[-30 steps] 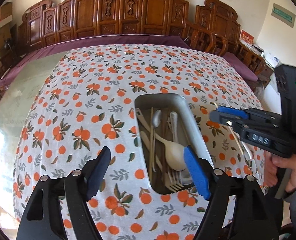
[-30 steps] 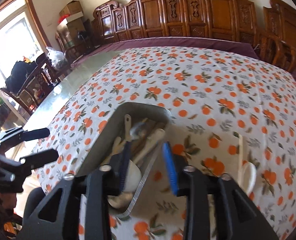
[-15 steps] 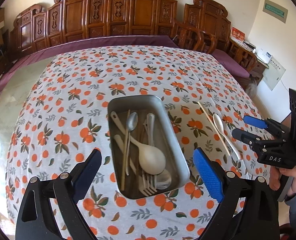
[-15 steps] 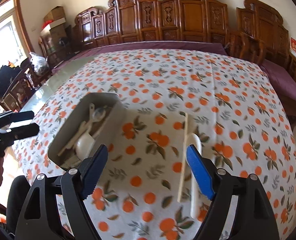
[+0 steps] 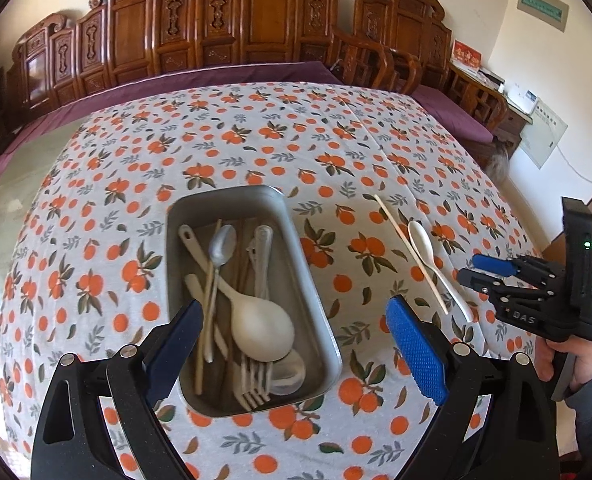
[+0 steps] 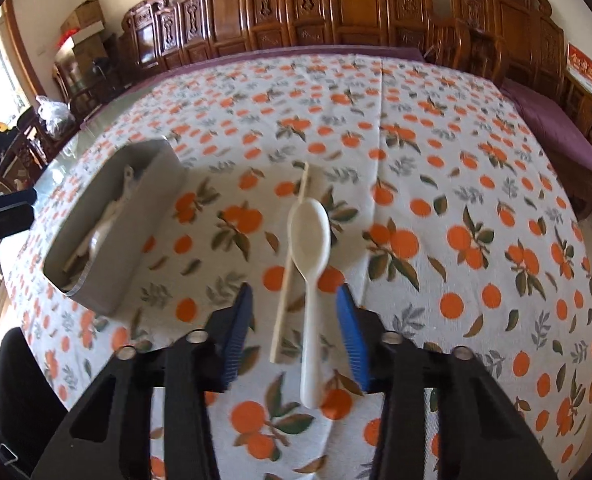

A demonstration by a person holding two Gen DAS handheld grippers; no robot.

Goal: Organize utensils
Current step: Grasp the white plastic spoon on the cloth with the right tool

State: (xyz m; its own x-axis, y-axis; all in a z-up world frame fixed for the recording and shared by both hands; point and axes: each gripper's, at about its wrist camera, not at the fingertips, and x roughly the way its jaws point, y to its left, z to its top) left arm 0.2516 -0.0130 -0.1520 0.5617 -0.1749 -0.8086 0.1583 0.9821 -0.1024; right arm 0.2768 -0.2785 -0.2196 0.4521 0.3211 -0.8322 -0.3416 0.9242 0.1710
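Reaching for the last loose pieces, the right gripper (image 6: 293,330) is narrowing its blue-padded jaws around a white plastic spoon (image 6: 310,252) and a pale wooden chopstick (image 6: 291,268) lying side by side on the orange-printed tablecloth (image 6: 476,200), pads not yet touching either. Next comes pinching one and carrying it to the grey metal tray (image 5: 312,280), over which the left gripper (image 5: 293,346) hangs spread wide. "DAS" is printed on the right gripper's body.

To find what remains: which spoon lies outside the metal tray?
The small white spoon, lying on the tablecloth beside a chopstick; the others lie inside.
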